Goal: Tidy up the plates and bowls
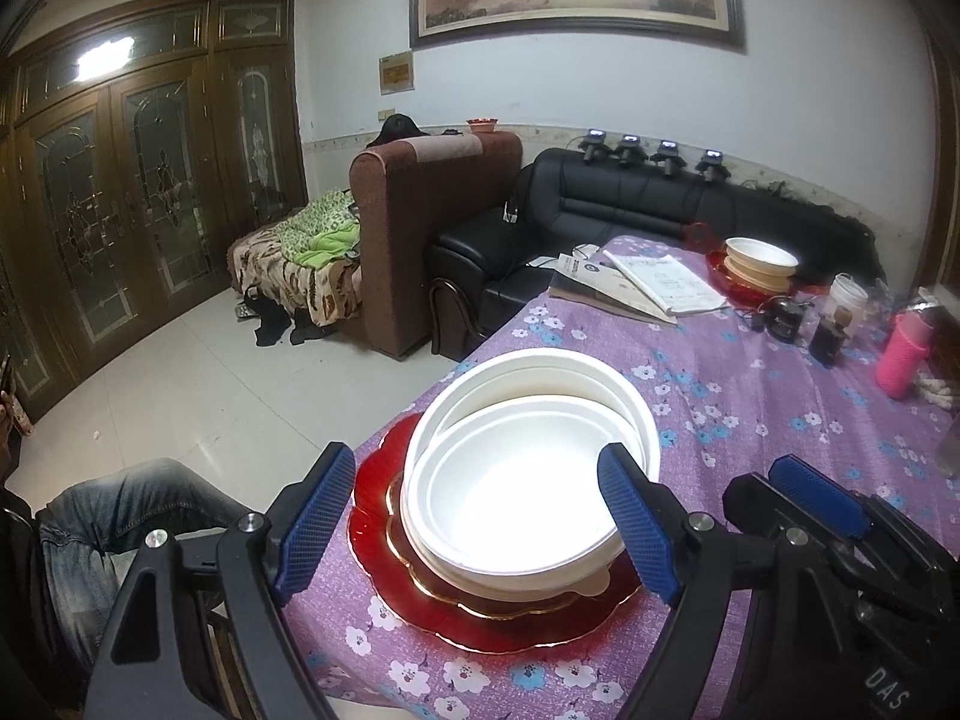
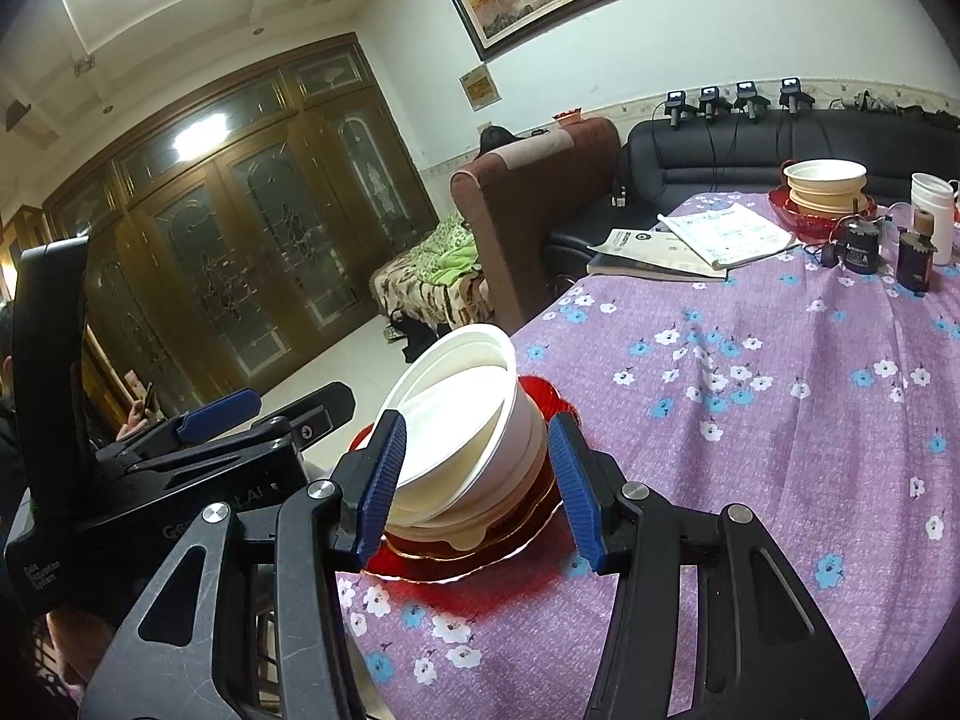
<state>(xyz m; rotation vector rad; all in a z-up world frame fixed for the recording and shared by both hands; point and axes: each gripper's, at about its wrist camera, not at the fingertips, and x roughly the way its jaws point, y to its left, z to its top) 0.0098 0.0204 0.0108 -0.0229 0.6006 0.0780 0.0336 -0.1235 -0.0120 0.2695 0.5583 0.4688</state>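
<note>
On the near corner of the bench [image 1: 750,396], under its purple flowered cloth, sits the red plate [image 1: 384,516], and everything else reads from it. A smaller amber plate [image 1: 420,582] lies on the red plate, and on that stand the white bowls [image 1: 528,480], nested, the inner one tilted rather than seated flat. Far across the bench from the red plate stands a second stack of bowls [image 2: 828,186].

The left gripper [image 1: 480,522] hovers over the red plate with its fingers [image 1: 318,516] spread wide either side of the bowls, touching nothing I can see. The right gripper [image 2: 477,486] flanks the same bowls, fingers [image 2: 573,492] likewise spread.

The step seems to be settling or lifting the tilted bowl. I would close on its rim gently, keep it level, and steady the outer bowl so the plates beneath don't slide.
</note>
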